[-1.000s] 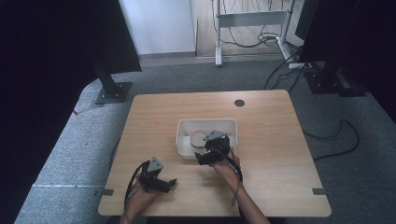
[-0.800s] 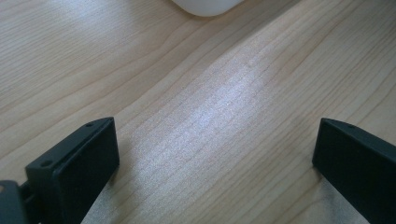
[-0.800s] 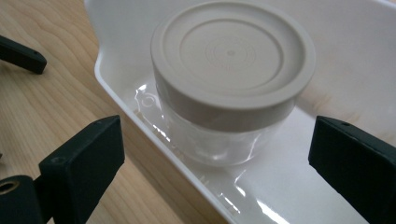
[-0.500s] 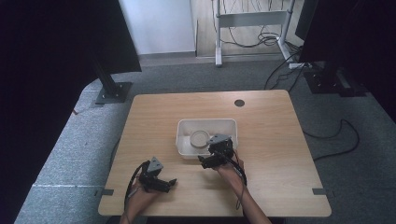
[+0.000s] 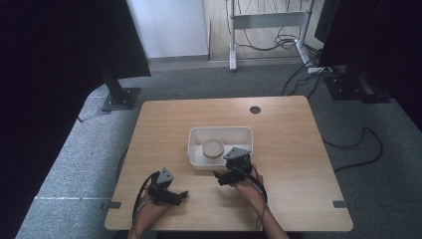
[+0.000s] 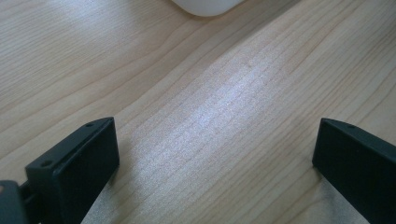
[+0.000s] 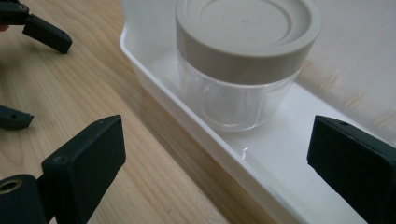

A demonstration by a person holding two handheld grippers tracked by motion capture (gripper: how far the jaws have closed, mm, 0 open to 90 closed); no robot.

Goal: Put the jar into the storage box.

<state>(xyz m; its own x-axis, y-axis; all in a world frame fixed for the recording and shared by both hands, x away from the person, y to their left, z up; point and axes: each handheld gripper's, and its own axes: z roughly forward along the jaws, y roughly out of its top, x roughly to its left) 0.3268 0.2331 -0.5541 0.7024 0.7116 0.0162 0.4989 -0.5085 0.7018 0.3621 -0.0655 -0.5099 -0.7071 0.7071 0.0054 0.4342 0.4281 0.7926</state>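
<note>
At the near left of the pale wood-grain counter (image 5: 288,129), the left claw (image 5: 182,195) lay low over the boards, its two black jaws spread wide with nothing between them. In the left gripper view the jaws were cut off by the bottom edge, and only a rounded white corner of the tray (image 6: 205,6) showed at the top; the hand holding the claw was mostly hidden under it in the high view.

Toward the middle sat the shallow white plastic tray (image 5: 194,149), rectangular with rounded corners and smooth, glossy walls. Inside it, at its near left part, stood the jar (image 7: 243,70): a squat, clear round body with a flat, matte grey-beige lid bearing faint concentric rings. Whether the jar held anything could not be made out through the clear wall. From above, only its round lid (image 5: 213,148) was plain.

Just right of the jar, the right claw (image 5: 217,177) hung at the tray's near rim, jaws wide apart and gripping nothing, the jar standing between and beyond them, untouched. Its grey three-cornered plate hid part of the tray's near right corner. The tray's far side was cropped in the right gripper view.
</note>
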